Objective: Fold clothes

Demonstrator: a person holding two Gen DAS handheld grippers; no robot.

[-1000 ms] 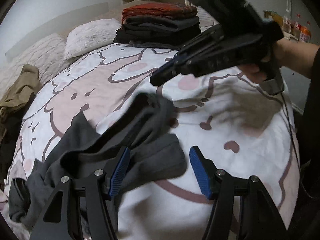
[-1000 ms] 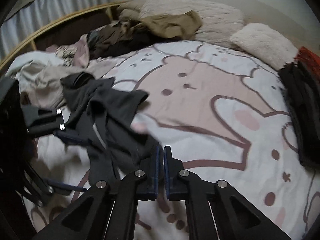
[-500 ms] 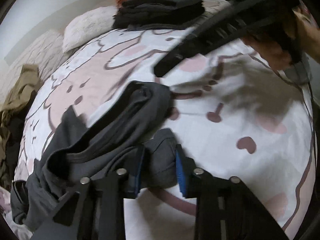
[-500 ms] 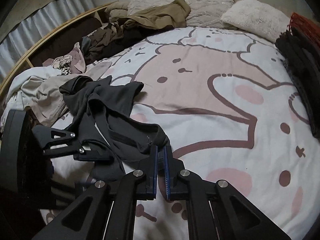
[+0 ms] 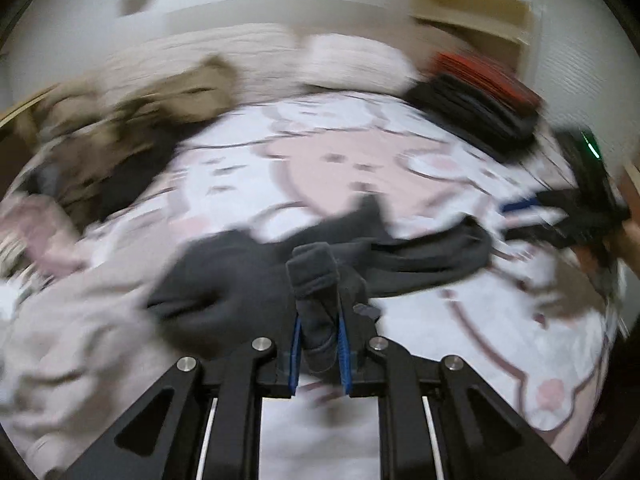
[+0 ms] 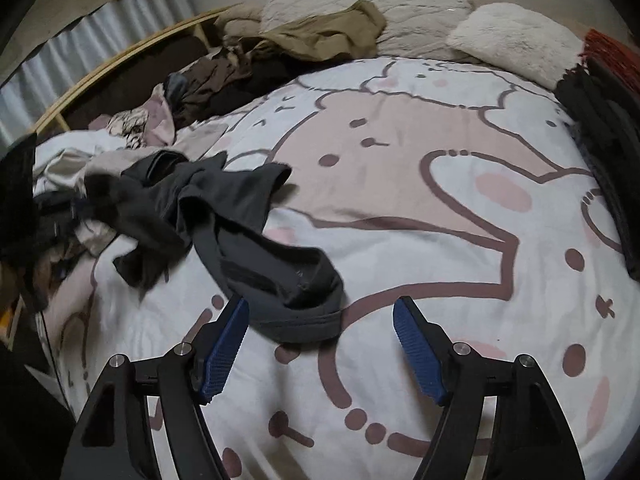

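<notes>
The right gripper (image 6: 320,354) has just let go near the bed's foot edge, its jaws opening beside the crumpled dark grey cotton garment (image 6: 224,224), while the left gripper (image 5: 319,346), still closing, now pinches a fold, ready for spreading.

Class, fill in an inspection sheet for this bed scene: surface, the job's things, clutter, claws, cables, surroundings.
Surface: bedspread with a pink cartoon print.
Job's things: dark grey garment, crumpled, unfolded; folded stack at the far right.
Clutter: heap of clothes along the left; two pillows.
Claws: left claw closing, pads pressing grey cloth; right claw opening, the garment's edge lying loose between the pads.
Cables: nothing seen.
Surroundings: curtain, wooden bed rail.
</notes>
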